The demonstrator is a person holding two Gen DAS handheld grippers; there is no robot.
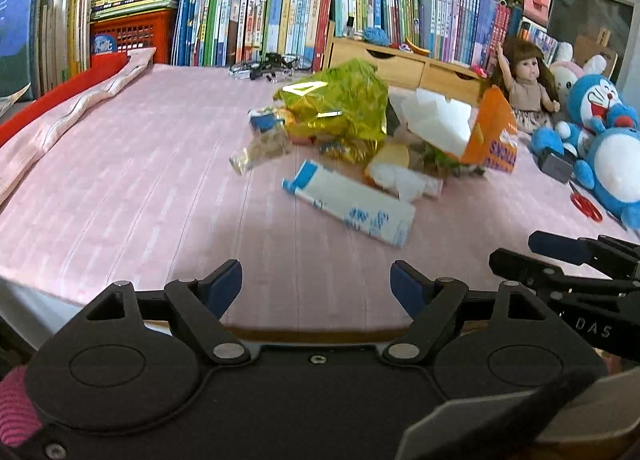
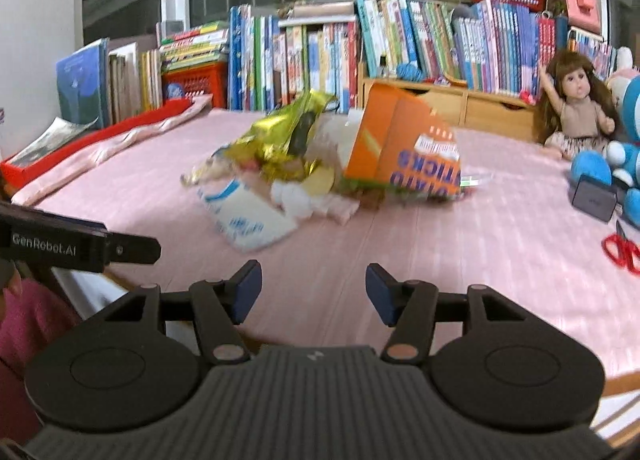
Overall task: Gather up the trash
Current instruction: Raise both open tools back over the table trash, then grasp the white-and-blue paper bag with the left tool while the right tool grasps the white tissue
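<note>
The trash pile (image 1: 360, 132) lay mid-table on the pink cloth (image 1: 140, 188), well ahead of both claws. The left gripper (image 1: 316, 286) and right gripper (image 2: 314, 290) stood wide apart, holding and touching nothing.

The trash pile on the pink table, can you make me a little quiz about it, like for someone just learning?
1. True or false: the left gripper holds the orange box.
2. Which lies nearest the grippers? A) gold wrapper B) white carton C) doll
3. Fill in: the red scissors lie on the ___ side of the table, near the blue plush.

Key: 1 false, both grippers have open, empty jaws, the right gripper too. 2 B. 3 right.
</note>
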